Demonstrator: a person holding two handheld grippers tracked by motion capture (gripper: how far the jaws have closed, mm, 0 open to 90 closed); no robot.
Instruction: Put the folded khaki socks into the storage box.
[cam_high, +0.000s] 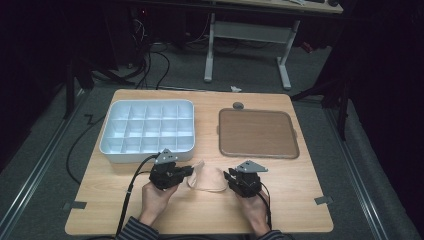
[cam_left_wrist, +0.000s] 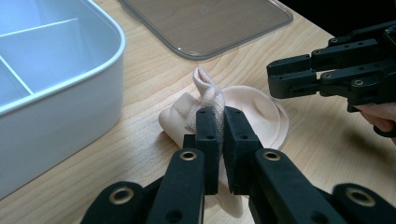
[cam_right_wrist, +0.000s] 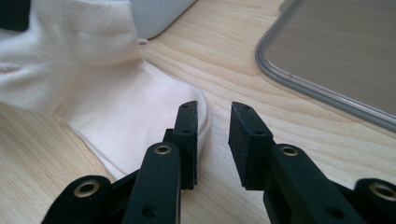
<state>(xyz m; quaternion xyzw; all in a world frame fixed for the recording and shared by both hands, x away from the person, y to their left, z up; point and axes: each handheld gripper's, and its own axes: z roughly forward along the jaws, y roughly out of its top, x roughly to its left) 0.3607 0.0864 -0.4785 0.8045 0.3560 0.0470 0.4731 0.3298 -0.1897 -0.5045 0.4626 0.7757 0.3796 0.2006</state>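
Left gripper pinches a fold of the pale pink soft cloth, which lies on the light wooden table before the white compartment tray. Right gripper stands open at the cloth's edge, gripping nothing. It seems a folding step; next the right must catch the edge.

Bare wood between organizer box and lid.

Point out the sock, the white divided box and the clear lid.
sock (cam_left_wrist: 252, 109), left gripper view, on its flat pale body.
white divided box (cam_high: 116, 155), high view, on its near outer wall.
clear lid (cam_high: 258, 134), high view, on its flat centre panel.
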